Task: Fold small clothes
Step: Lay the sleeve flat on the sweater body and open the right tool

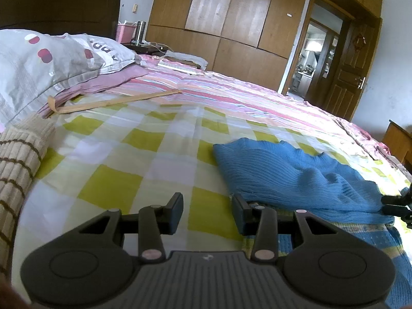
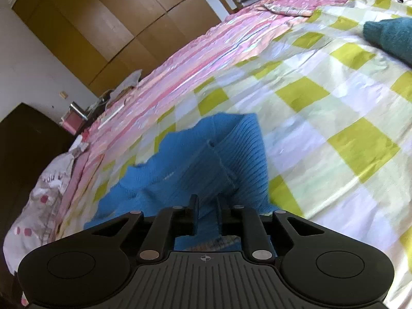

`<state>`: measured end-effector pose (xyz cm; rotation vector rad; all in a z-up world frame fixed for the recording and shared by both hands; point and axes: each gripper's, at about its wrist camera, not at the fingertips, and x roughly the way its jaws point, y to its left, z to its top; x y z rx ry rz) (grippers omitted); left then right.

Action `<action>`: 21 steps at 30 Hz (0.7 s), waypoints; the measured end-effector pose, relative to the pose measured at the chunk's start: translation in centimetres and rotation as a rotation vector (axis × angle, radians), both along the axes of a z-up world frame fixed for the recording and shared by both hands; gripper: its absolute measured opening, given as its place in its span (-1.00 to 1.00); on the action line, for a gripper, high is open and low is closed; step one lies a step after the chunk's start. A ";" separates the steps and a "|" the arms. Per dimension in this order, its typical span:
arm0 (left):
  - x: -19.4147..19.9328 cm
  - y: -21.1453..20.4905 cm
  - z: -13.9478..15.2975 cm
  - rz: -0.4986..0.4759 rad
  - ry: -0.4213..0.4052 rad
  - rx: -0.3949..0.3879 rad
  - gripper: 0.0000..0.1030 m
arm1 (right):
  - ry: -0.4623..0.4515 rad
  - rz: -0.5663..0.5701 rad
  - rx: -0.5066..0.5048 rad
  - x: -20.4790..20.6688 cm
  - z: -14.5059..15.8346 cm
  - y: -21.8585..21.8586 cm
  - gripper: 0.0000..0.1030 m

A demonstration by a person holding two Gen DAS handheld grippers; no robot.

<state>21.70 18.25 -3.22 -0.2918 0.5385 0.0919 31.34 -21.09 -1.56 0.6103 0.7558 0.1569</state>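
Note:
A blue ribbed knit sweater (image 1: pixel 296 175) lies rumpled on the green-and-white checked bedsheet (image 1: pixel 116 167). My left gripper (image 1: pixel 207 203) is open just above the sheet with nothing between its fingers; its right finger is at the sweater's near left edge. At the far right edge of that view my right gripper (image 1: pixel 396 203) sits at the sweater's other end. In the right wrist view the right gripper (image 2: pixel 208 203) hangs low over the blue sweater (image 2: pixel 206 164), part of which is folded over itself. Its jaws stand a narrow gap apart, the knit showing through the gap without being pinched.
A beige knit piece with brown stripes (image 1: pixel 18 159) lies at the left, a teal garment (image 2: pixel 391 36) at the far right. A grey pillow (image 1: pixel 38 61), a tan strap (image 1: pixel 116 101) and a pink striped quilt (image 1: pixel 219 90) lie beyond. A wooden wardrobe (image 1: pixel 231 13) stands behind the bed.

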 end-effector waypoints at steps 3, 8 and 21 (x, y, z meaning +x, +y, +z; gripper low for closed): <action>0.1 0.0 -0.1 -0.002 0.003 0.006 -0.11 | 0.004 -0.010 0.027 0.7 0.0 -0.2 -0.38; 0.1 0.1 0.0 0.002 0.003 0.000 -0.11 | 0.029 -0.025 0.015 1.8 -0.4 0.2 -0.51; 0.1 -0.1 -0.1 -0.008 0.008 0.011 -0.11 | -0.021 -0.032 -0.055 -0.4 0.5 -0.6 -0.97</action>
